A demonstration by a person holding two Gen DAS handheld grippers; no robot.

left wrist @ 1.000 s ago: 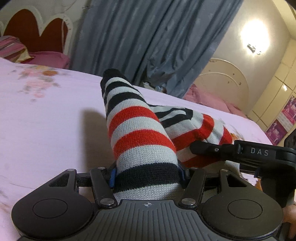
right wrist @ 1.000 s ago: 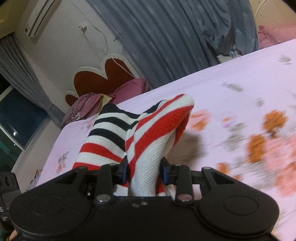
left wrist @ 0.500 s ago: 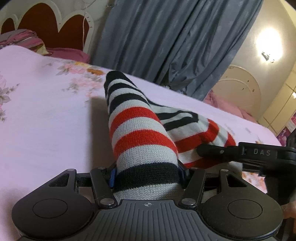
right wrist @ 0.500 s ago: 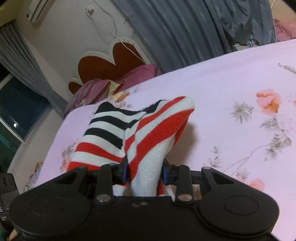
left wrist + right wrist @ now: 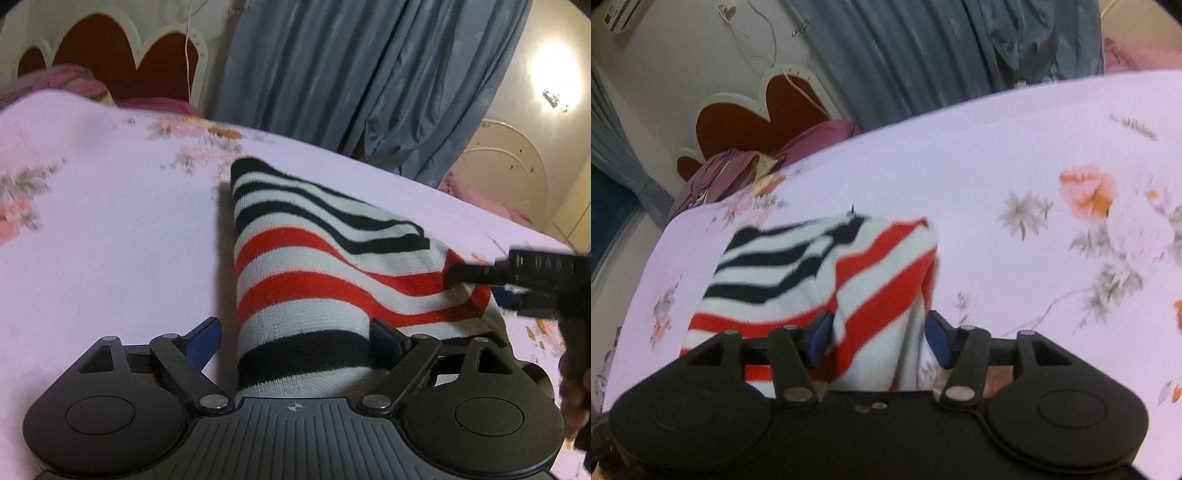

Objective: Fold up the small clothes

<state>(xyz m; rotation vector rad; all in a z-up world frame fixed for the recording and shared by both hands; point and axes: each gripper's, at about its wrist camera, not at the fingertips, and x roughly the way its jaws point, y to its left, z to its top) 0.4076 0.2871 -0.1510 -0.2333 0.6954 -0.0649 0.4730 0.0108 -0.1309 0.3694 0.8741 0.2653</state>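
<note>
- The striped garment, knitted in red, white and black bands, lies on the bed, on a pale lilac sheet printed with flowers.
- It rests well in from the bed's far edge, its black-and-white end pointing toward that edge and the headboard; its red-and-white part is nearer the cameras.
- Left tool: its jaws are opening. A fold of the garment runs up between them, but the blue pad on the left side stands clear of the cloth with bare sheet showing in the gap; the pad on the other side sits right at the cloth's edge, and whether it touches cannot be told.
- Right tool: its jaws are opening too. A red-and-white fold stands between the blue pads; the pad on the right side is clear of it, the other is close against the cloth.
- In the left wrist view the right tool's dark finger reaches in from the right edge of the picture, over the garment's red stripes.
- Grey-blue curtains hang behind the bed's far edge; a wall lamp glows beside them.
</note>
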